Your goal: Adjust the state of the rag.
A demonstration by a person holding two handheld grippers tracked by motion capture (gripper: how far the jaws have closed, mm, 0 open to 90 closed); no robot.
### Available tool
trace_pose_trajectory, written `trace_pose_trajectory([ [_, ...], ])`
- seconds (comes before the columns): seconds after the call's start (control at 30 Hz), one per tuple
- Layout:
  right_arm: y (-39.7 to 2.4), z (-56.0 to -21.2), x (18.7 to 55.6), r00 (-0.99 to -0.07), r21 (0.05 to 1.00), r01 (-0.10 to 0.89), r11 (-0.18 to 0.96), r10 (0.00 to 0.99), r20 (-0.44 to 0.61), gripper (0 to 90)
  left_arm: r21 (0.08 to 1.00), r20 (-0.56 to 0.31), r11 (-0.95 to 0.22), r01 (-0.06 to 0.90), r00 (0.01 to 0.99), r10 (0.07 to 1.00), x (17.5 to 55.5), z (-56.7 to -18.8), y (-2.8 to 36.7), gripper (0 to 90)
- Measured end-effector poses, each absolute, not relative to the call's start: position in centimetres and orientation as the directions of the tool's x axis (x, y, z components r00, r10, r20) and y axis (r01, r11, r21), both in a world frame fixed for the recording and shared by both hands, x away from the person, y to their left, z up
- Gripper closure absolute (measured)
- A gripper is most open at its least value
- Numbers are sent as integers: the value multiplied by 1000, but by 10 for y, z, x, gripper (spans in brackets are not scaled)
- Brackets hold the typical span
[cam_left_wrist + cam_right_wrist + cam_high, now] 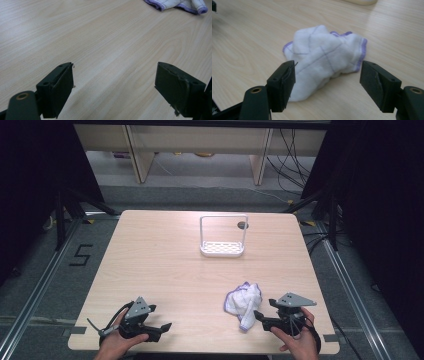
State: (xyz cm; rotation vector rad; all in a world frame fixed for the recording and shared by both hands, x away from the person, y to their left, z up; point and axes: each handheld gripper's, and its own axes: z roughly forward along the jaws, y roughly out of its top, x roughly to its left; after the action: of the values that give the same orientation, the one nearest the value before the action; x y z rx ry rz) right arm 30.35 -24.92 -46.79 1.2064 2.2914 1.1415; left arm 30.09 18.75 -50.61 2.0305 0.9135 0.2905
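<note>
Approaching cloth (243,302) with our right hand-held gripper (261,316), jaws wide, empty; left hand-held gripper (162,327) open, idle. Next: close on cloth edge.

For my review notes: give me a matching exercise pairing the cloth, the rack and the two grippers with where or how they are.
1. cloth
2. white rack
3. left gripper
4. right gripper

a. open over bare table near the front edge
b. upright at the far middle of the table
c. crumpled, white with purple edging
d. open, jaws close to the cloth

Pairs: 1-c, 2-b, 3-a, 4-d
</note>
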Motion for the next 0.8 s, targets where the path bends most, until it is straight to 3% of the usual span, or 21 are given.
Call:
trace_pose_trajectory([
  [0.13,-235,-467,297,-598,754,567,331,795,100,317,784,-107,-390,483,723,682,302,-505,189,150],
  [0.53,-204,-478,304,-593,722,530,444,803,-59,338,777,-108,-394,491,721,684,302,-507,186,151],
  [0.6,-203,-480,308,-601,709,516,480,793,-100,424,775,-108,-398,492,723,683,302,-507,186,151],
  [0.7,-209,-481,312,-611,704,501,504,782,-125,629,782,-120,-378,495,715,688,301,-507,184,151],
  [0.8,-219,-477,312,-617,726,489,484,780,-104,779,779,-115,-386,494,718,687,301,-507,185,152],
])
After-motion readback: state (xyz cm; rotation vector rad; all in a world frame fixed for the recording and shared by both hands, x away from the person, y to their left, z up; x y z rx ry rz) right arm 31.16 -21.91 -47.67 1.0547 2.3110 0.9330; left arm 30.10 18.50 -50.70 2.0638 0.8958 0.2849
